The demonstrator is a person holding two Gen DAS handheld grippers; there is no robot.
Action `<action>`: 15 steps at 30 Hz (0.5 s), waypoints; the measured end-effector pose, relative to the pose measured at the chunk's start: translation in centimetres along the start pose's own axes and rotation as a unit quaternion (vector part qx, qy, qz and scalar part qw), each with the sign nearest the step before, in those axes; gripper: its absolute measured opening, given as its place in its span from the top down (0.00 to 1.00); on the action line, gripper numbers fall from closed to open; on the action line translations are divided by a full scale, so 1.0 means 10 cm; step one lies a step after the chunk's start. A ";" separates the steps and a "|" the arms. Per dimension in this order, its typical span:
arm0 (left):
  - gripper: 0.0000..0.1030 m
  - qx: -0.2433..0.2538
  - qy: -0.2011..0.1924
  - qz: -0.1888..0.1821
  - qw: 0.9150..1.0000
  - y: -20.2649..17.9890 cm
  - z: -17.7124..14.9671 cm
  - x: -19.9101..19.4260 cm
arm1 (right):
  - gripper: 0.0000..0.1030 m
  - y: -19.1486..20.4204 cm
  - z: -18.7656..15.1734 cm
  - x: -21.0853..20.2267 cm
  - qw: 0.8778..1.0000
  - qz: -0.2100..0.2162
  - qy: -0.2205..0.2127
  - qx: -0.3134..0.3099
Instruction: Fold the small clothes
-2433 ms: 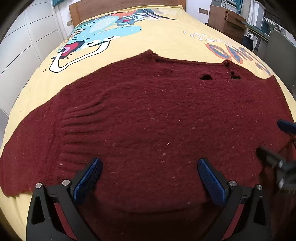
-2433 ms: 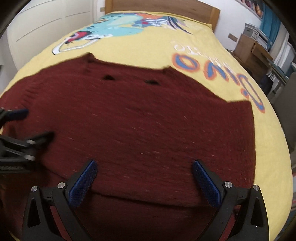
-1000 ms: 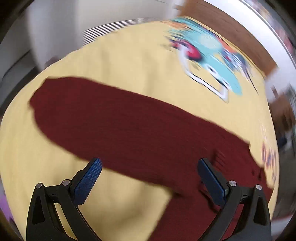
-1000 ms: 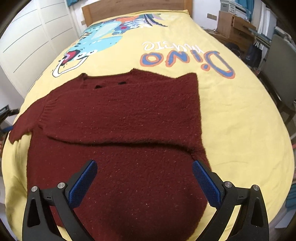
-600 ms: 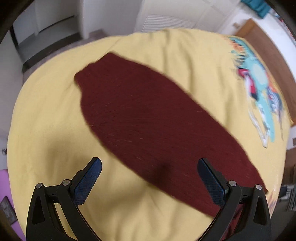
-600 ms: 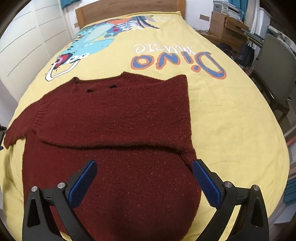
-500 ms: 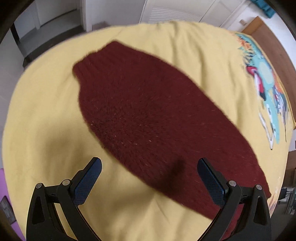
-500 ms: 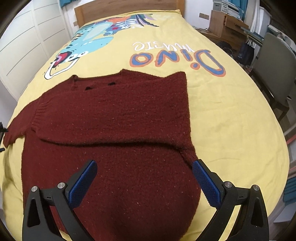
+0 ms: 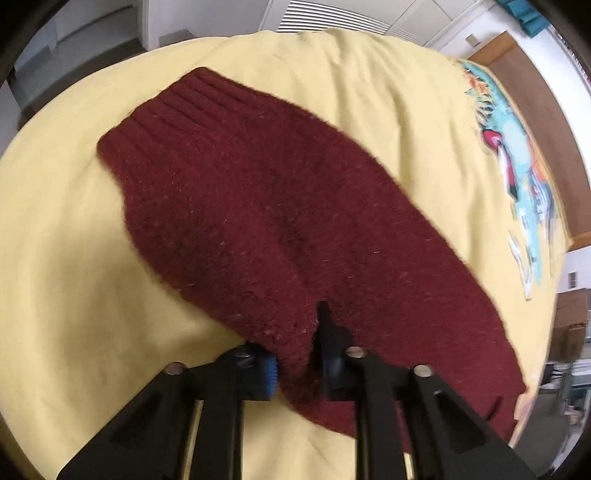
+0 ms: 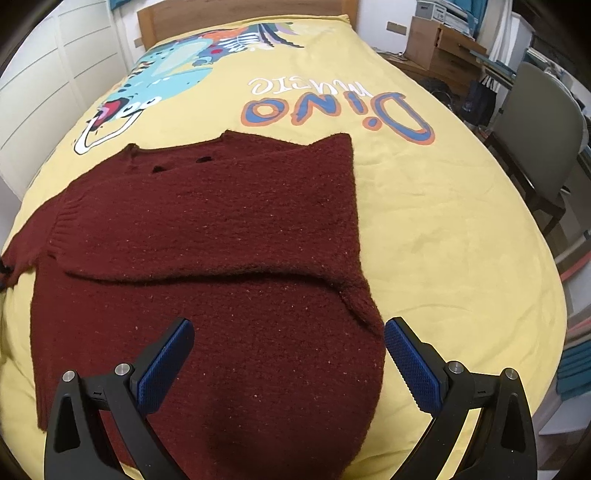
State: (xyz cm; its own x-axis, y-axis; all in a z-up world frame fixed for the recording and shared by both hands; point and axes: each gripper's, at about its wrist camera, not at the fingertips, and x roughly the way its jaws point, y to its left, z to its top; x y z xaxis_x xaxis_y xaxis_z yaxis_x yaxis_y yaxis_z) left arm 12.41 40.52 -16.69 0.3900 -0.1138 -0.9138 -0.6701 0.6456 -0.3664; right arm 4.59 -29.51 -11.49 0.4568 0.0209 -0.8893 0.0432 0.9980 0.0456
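A dark red knitted sweater (image 10: pixel 221 240) lies flat on the yellow bed cover (image 10: pixel 443 240), its right sleeve folded across the chest. In the left wrist view the other sleeve (image 9: pixel 258 206) stretches away to a ribbed cuff (image 9: pixel 166 114). My left gripper (image 9: pixel 299 354) is shut on that sleeve's near edge, with a fold of knit bunched between the pads. My right gripper (image 10: pixel 288 354) hangs open above the sweater's lower body, nothing between its blue pads (image 10: pixel 162 365).
The cover carries a dinosaur print (image 10: pixel 166 74) and the word "Dino" (image 10: pixel 332 107). A wooden headboard (image 10: pixel 240 11) is at the far end, white wardrobe doors (image 10: pixel 37 92) on the left, a grey chair (image 10: pixel 535 122) and wooden boxes (image 10: pixel 436 40) on the right.
My left gripper came down over the outstretched sleeve and went from wide open to shut on its near edge. The right gripper has stayed open over the sweater's body.
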 end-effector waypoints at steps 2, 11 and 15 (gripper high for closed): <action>0.90 0.044 -0.010 0.012 0.999 -0.13 -0.01 -0.09 | 0.00 0.00 0.00 0.00 1.000 -0.003 0.001 -0.004; 0.91 0.182 -0.030 -0.038 0.982 -1.02 -0.23 -0.60 | 0.00 0.07 0.09 -0.05 1.000 0.002 -0.011 -0.012; 0.91 0.226 -0.019 -0.083 0.970 -1.52 -0.49 -0.80 | 0.00 0.09 0.19 -0.12 1.000 0.001 -0.024 -0.019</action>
State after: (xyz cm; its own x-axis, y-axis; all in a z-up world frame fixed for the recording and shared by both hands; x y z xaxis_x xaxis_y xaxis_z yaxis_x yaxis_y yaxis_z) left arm 16.44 27.91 -4.66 0.4972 -0.2219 -0.8388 -0.2533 0.8875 -0.3850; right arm 5.75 -28.70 -9.51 0.4985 0.0207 -0.8666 0.0084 0.9996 0.0287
